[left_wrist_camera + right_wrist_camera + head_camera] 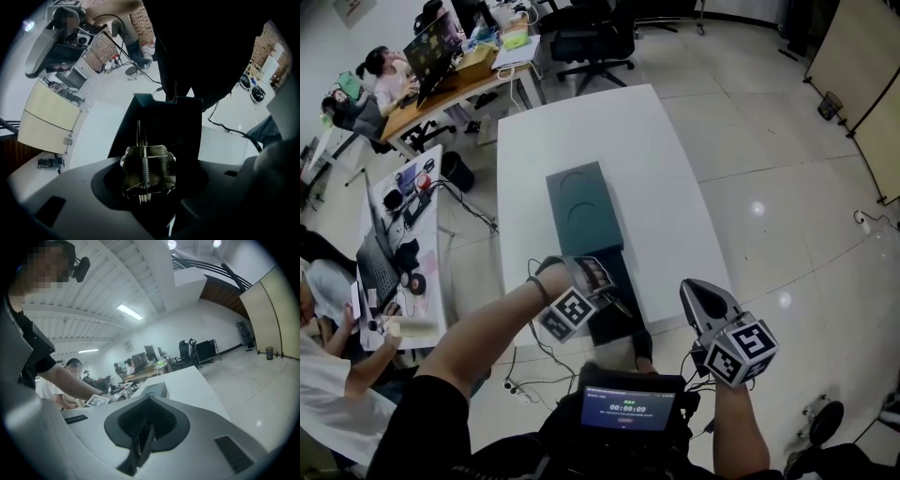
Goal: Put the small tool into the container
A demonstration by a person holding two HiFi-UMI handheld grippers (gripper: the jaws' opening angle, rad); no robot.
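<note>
Above the open container [183, 123] on the worktop [581, 131], my left claw [592, 279] clamps the small tool [157, 161] ready to drop in, while my right claw [140, 440] hangs closed and empty, clear of it.

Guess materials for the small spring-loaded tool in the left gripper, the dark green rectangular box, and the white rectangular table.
Small spring-loaded tool: likely metal, dull brassy-grey. The coil springs and thin wire prongs glint.
Dark green rectangular box: matte, maybe coated card or plastic. It shows an embossed curve and no shine.
White rectangular table: smooth, laminate-like top with a soft sheen. Its core cannot be told.
</note>
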